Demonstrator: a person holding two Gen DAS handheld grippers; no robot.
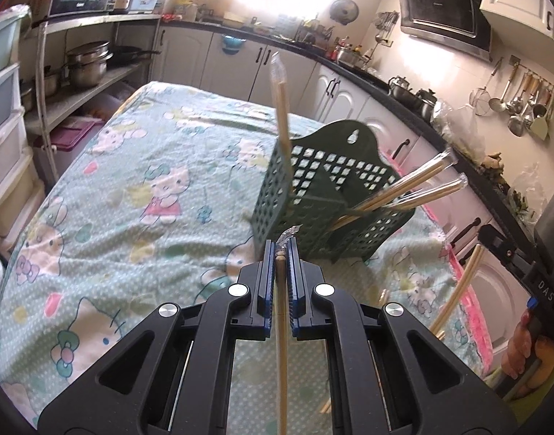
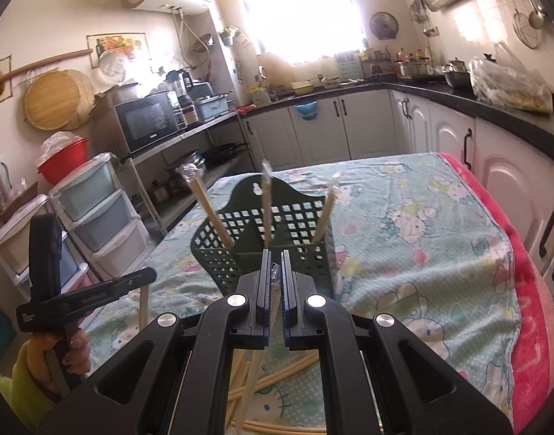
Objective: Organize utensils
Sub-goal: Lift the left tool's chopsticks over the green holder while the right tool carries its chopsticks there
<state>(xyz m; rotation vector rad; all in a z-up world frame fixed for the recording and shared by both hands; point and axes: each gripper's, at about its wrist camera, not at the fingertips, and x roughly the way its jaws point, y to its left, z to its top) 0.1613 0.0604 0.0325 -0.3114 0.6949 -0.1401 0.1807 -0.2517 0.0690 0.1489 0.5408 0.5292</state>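
The left gripper (image 1: 281,253) is clamped on one wrapped chopstick pair (image 1: 280,344), and the right gripper (image 2: 276,268) pinches another (image 2: 273,290), both close before the green holder (image 1: 324,195). The holder stands toward the desk's right edge with three pairs (image 2: 266,206) already leaning in it; loose ones (image 2: 277,377) lie at the near edge. These sticks look light and stiff, but the film wrap is probably slippery, so grip mid-shaft.

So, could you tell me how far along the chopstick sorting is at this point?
Partly done. Three wrapped chopstick pairs already stand in the green basket. In hand: the left hand-held gripper is shut on one wrapped pair, and the right hand-held gripper on another. Left: several loose pairs lying on the tablecloth.
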